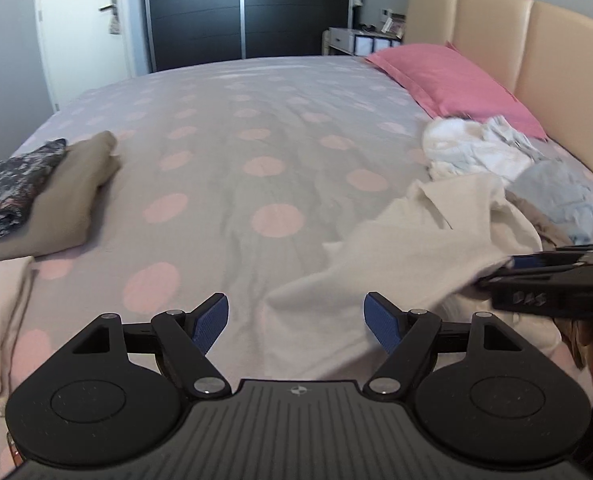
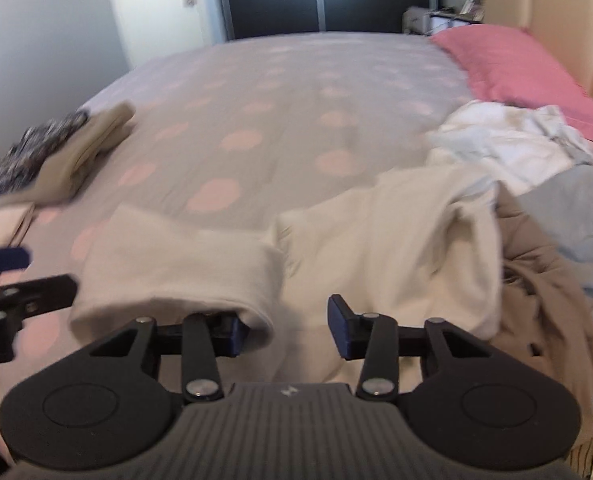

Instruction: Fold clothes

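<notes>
Roughly midway – cream garment (image 2: pixel 376 240) lower right, unfolded.
Folded stack (image 1: pixel 56 196) at left edge done; unsorted pile (image 1: pixel 508 160) upper right left to do. Left gripper (image 1: pixel 296 320) wide, empty; right gripper (image 2: pixel 284 328) wide over cream cloth, no grip.

The bed (image 1: pixel 232 128) has a grey spotted cover. On it lie a pink pillow (image 1: pixel 452 80), a folded stack (image 1: pixel 56 196), a cream garment (image 1: pixel 416 240) and a laundry heap (image 1: pixel 496 152).
</notes>
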Tool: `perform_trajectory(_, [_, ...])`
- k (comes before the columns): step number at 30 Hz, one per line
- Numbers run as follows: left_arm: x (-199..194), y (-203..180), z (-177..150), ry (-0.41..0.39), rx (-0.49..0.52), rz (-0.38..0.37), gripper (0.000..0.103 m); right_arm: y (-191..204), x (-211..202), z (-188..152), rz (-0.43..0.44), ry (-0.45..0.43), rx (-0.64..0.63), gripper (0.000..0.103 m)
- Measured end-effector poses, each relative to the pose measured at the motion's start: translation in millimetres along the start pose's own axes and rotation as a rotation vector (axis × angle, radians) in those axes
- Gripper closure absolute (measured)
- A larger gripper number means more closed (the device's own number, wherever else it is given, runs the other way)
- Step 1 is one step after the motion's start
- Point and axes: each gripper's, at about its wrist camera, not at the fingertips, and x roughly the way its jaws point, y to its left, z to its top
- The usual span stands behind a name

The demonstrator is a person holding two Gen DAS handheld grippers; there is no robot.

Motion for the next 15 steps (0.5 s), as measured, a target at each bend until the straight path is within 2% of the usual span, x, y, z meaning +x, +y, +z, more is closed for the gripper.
perform_trajectory(3, [11,-4,-5,0.03,0.004,-0.009,0.029,15,7,-6,-0.012,0.028,-0.08,0.058])
perform_trajectory(9, [28,-3,-11,0.071,-0.04,-0.03,0.025,24,15,-15,0.027,0.083,-0.12,0.063])
perform_trajectory(15, [39,-12,-15,0.103,0.024,0.015,0.024,22,12,-17,0.035,0.085,-0.133,0.063])
